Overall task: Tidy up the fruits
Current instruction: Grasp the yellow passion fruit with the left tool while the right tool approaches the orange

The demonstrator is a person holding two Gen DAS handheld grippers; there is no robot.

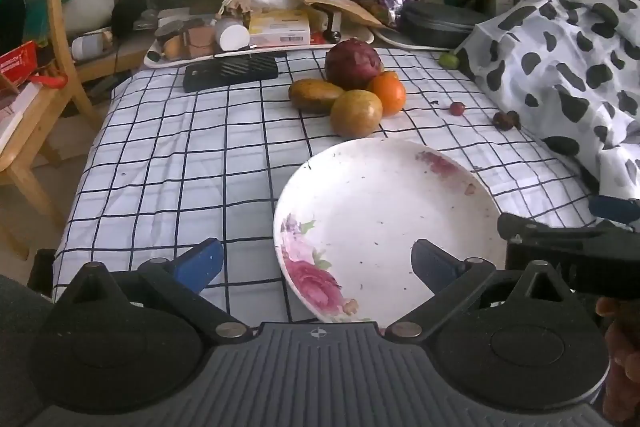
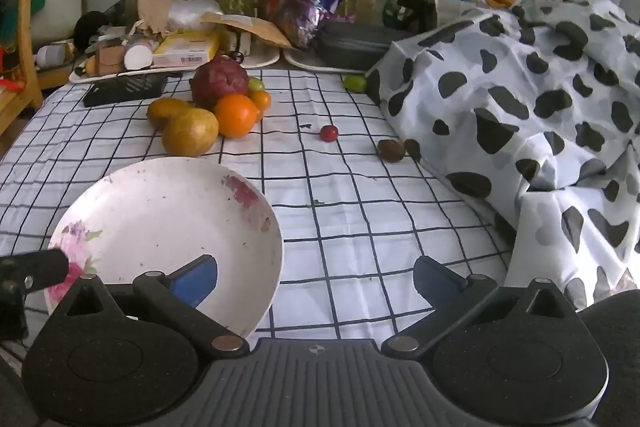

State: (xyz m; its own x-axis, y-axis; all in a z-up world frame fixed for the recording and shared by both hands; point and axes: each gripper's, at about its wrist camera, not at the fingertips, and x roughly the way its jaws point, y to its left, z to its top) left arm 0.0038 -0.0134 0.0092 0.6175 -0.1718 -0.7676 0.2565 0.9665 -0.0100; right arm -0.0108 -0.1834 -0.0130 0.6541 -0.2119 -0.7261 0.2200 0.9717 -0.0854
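I am holding both tools low over the near edge of the tabletop (image 2: 340,227), which is covered with a checked cloth, and tilting them down toward it. My left hand-held gripper (image 1: 316,263) is standing with its jaws spread wide and nothing between them but cloth and plate rim; my right hand-held gripper (image 2: 316,275) is standing just as wide and just as empty.

The floral plate (image 1: 384,219) is lying directly ahead of me, between the two tools: it is sitting under the right finger of my left tool and under the left finger of my right tool. It has no fruit on it.

The fruit is clustering beyond the far rim of the plate. The yellow-brown round fruit (image 2: 190,133) is nearest, just past the rim, with an elongated mango-like fruit (image 2: 166,111) behind it to the left, its long axis running roughly across my view. The orange (image 2: 236,115) is touching the round fruit on its right, and a dark red fruit (image 2: 220,85) is sitting behind them all.

From my right tool the pile is lying ahead and to the left; from my left tool it is ahead and slightly right, more nearly straight on. I am judging the left hand the better placed for the pile.

Small strays, a red cherry-like fruit (image 2: 329,133) and a brown one (image 2: 391,150), are lying ahead of my right tool, which suits that hand.
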